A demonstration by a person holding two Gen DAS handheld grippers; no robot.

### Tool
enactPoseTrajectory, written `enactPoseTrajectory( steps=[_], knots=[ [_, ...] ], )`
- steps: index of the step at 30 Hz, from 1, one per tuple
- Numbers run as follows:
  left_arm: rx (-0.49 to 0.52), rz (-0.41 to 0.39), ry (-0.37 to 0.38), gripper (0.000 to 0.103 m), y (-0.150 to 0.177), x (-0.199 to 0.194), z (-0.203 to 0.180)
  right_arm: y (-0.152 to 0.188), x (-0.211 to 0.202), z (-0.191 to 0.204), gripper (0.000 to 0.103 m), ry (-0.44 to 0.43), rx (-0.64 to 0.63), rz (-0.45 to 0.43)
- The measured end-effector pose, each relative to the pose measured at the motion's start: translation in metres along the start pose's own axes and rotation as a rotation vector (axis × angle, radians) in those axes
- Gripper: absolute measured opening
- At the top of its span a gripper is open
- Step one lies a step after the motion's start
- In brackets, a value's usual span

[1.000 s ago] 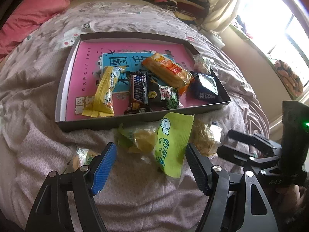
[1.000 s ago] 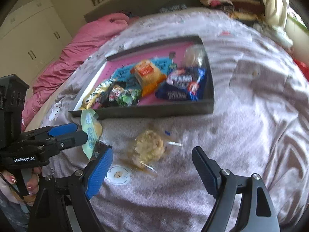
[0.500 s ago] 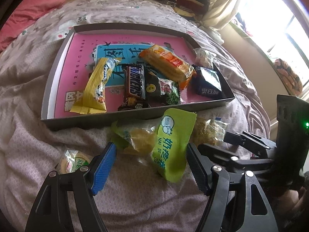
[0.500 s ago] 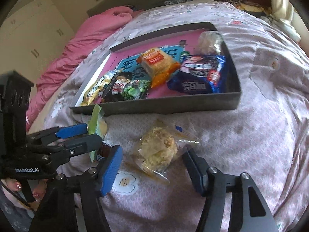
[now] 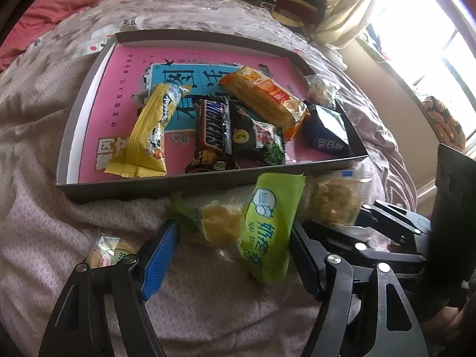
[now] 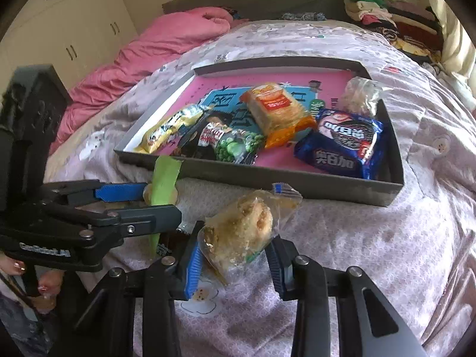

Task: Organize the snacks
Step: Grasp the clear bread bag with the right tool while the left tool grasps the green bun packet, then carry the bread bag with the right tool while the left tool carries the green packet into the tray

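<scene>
Taking the tray (image 5: pixel 142 192) as the landmark and reading left to right: a small round wrapped snack (image 5: pixel 107 251) is lying on the bedspread (image 5: pixel 44 223) well short of the tray's near left corner. Just before the tray's near wall, the left gripper (image 5: pixel 235 255) is hanging with its jaws spread around a green packet (image 5: pixel 267 226) and a clear-wrapped yellow snack (image 5: pixel 217 220), the pads not yet pressing. To the right, still outside the tray, the right gripper (image 6: pixel 235 258) is closing on the clear-wrapped pastry (image 6: pixel 241 235); a second ago its jaws were standing wide either side of it, now they are nearly pinching the wrapper. The pastry looks almost ready to be carried over the wall into the tray, joining the snacks already there.
</scene>
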State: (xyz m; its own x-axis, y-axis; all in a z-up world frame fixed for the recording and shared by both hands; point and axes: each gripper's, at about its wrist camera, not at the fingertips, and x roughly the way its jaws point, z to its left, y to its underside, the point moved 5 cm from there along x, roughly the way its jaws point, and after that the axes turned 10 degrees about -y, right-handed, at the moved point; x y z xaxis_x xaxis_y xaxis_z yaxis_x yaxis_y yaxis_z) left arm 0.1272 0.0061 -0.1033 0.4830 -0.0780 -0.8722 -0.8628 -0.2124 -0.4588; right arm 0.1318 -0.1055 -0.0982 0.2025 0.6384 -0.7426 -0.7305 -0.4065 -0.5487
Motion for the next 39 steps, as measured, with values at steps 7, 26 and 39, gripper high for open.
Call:
enactPoseTrajectory(
  steps=[7,26,39],
  knots=[
    [-0.014,0.012,-0.049,0.038,0.000,0.009,0.009,-0.003,-0.009,-0.002,0.037,-0.007,0.016,-0.024],
    [0.013,-0.094,-0.013,0.033,-0.008,-0.035,0.001,-0.015,-0.033,0.002,0.033,-0.025,-0.002,-0.130],
    [-0.012,-0.171,-0.034,0.033,-0.027,-0.065,0.009,-0.028,-0.055,0.004,0.031,-0.053,-0.009,-0.238]
  ],
)
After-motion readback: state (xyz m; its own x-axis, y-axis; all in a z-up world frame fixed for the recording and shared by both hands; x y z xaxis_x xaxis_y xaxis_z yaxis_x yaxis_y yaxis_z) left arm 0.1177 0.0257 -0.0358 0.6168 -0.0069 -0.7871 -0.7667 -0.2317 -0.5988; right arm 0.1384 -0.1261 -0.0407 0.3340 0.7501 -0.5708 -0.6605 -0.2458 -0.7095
